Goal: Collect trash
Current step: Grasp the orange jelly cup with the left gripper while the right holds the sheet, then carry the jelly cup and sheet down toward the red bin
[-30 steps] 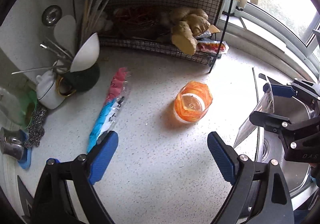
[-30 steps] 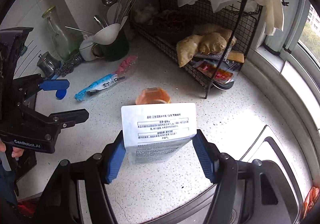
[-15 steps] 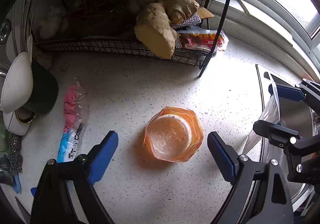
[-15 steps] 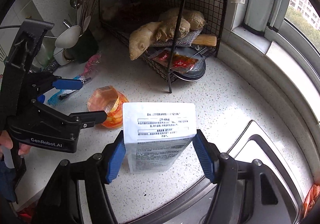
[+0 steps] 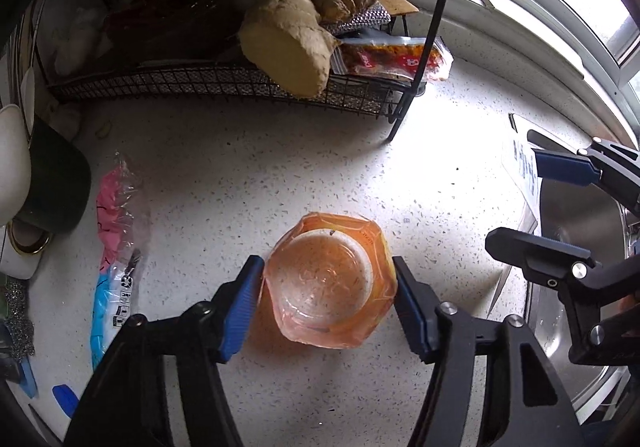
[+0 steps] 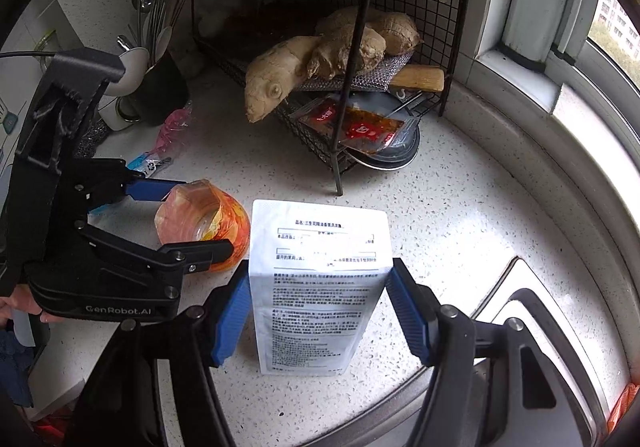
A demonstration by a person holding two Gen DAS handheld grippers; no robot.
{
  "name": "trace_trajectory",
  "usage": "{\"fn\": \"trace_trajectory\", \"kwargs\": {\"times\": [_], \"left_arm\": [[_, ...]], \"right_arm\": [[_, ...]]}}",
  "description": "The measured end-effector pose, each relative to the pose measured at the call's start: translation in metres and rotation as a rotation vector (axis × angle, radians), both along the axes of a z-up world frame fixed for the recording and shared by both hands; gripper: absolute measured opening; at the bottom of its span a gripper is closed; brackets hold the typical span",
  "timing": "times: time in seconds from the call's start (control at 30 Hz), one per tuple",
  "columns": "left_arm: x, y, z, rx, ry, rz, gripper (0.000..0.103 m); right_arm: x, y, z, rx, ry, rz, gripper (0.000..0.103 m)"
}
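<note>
Trash on this counter (image 5: 248,183) comes in several pieces, and the nearest is an orange plastic cup (image 5: 330,283), crinkled and translucent, standing on the speckled stone between the blue pads of the left gripper (image 5: 326,299). The jaws have just been closing; each pad now sits against a side of the cup, though whether they press firmly I cannot tell. It looks very light and soft, likely to buckle or pop out under a hard squeeze, so a gentle hold across its widest part seems best.

The right gripper (image 6: 318,307) is clamped on a white printed pouch (image 6: 320,279), flat, thin and floppy, held by its two side edges with its lower end hanging toward the counter. From the left wrist view that gripper sits at three o'clock of the cup, over the rim of the steel sink (image 5: 580,215).

A long pink-and-blue wrapper (image 5: 116,255) lies at nine o'clock of the cup, limp film that will probably need pinching flat against the stone.

At twelve o'clock stands a black wire rack (image 5: 224,79) with ginger roots (image 5: 304,31) and a red sauce packet (image 5: 396,55); its leg (image 5: 404,111) comes down near the cup's far side. Open counter lies between cup and rack, so lifting straight up looks safest, away from the leg and the other gripper.
</note>
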State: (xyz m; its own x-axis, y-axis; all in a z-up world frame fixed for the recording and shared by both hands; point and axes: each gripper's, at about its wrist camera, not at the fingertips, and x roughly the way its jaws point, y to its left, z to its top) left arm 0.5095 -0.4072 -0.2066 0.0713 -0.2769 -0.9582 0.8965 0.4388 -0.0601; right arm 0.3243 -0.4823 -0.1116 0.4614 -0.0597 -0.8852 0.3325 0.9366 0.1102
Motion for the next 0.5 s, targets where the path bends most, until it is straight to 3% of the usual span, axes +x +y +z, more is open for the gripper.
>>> {"fn": "trace_trajectory", "kwargs": {"times": [0.27, 0.5], "left_arm": [[-0.024, 0.024, 0.02, -0.041, -0.003, -0.005, 0.059], [-0.046, 0.082, 0.06, -0.074, -0.034, 0.035, 0.059]], "right_arm": [[-0.001, 0.016, 0.006, -0.012, -0.002, 0.019, 0.063], [-0.013, 0.053, 0.033, -0.023, -0.018, 0.059, 0.063]]}}
